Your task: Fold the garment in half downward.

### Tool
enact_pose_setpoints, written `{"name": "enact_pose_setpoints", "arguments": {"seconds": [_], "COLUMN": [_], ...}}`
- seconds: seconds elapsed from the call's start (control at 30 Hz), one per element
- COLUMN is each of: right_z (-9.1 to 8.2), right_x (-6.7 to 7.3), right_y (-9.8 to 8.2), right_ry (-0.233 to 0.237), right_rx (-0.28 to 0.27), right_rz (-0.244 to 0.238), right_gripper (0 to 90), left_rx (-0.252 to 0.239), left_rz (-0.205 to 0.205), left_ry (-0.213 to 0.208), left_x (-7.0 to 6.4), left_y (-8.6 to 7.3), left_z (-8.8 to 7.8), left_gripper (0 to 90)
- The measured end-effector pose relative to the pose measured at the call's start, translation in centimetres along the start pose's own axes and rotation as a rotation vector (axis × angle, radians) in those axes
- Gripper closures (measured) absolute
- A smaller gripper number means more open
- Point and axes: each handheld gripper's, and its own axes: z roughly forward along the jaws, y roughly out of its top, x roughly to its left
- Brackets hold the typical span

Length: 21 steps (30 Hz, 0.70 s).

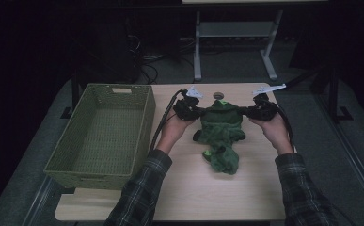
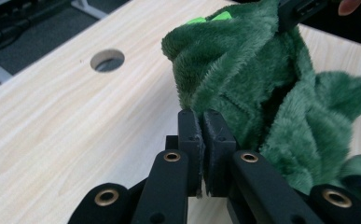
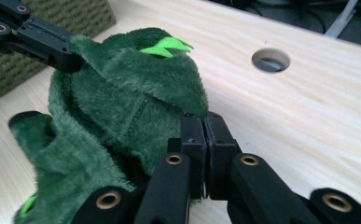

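A green plush garment (image 1: 221,134) with bright green spikes lies on the wooden table (image 1: 193,188), its far end lifted. My left gripper (image 1: 197,112) is shut on the garment's left edge, and in the left gripper view (image 2: 202,116) its jaws pinch the green plush (image 2: 262,79). My right gripper (image 1: 245,111) is shut on the opposite edge; the right gripper view (image 3: 203,122) has its jaws closed on the plush (image 3: 122,93), with the left gripper's jaws (image 3: 68,63) holding the far side.
A green woven basket (image 1: 105,136) stands empty at the left of the table. A round cable hole (image 1: 218,95) sits near the table's far edge, behind the garment. A desk frame (image 1: 236,42) stands beyond on the floor.
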Motion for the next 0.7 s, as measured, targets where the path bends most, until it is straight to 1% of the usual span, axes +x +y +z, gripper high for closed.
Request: {"name": "enact_pose_setpoints", "arguments": {"seconds": [0.03,0.1,0.13,0.2,0.3,0.37,0.4,0.43,0.47,0.5,0.57,0.6,0.67,0.7], "right_z": [-0.2,-0.4,-0.6,-0.9,-1.3,-1.7,-1.8,-2.0,-2.2,-2.4,-2.7,-2.8,-3.1,-3.2], "right_x": [0.1,0.2,0.4,0.7,1.1,1.5,1.6,1.8,2.0,2.2,2.7,3.0,3.5,3.6], "right_y": [0.0,-0.2,-0.4,-0.8,-1.5,-2.0,-2.2,-2.4,-2.6,-2.8,-3.2,-3.4,-3.9,-4.1], "right_ry": [0.004,0.012,0.010,0.018,0.023,0.031,0.036,0.041,0.040,0.040,0.060,0.061,0.054,0.068], "right_rx": [-0.004,-0.002,-0.004,-0.016,-0.024,-0.028,-0.022,-0.018,-0.031,-0.037,-0.032,-0.025,-0.043,-0.033], "right_rz": [0.004,0.001,-0.006,-0.015,-0.029,-0.031,-0.034,-0.037,-0.045,-0.046,-0.054,-0.064,-0.087,-0.083], "right_gripper": [88.0,88.0,88.0,88.0,88.0,88.0,88.0,87.9,88.0,88.0,88.0,88.0,87.9,87.9], "left_rx": [0.002,-0.002,0.002,-0.010,-0.015,-0.029,-0.030,-0.041,-0.046,-0.045,-0.039,-0.041,-0.050,-0.050], "left_rz": [0.008,0.009,0.016,0.007,0.014,0.012,0.019,0.014,0.015,0.019,0.029,0.028,0.027,0.027], "left_ry": [-0.007,-0.017,-0.021,-0.030,-0.041,-0.046,-0.052,-0.056,-0.061,-0.066,-0.075,-0.081,-0.090,-0.097], "left_x": [-0.1,-0.4,-0.5,-0.8,-1.1,-1.6,-1.8,-2.1,-2.3,-2.6,-3.1,-3.3,-3.8,-4.0], "left_y": [0.0,-0.1,-0.3,-0.7,-1.0,-1.2,-1.3,-1.5,-1.6,-1.9,-2.3,-2.5,-2.8,-2.9], "left_z": [-0.1,-0.2,-0.3,-0.5,-0.9,-1.2,-1.4,-1.6,-1.6,-1.7,-1.8,-1.8,-2.0,-2.1], "left_gripper": [86.7,86.7,86.6,86.6,86.6,86.6,86.6,86.6,86.6,86.6,86.6,86.6,86.6,86.7]}}
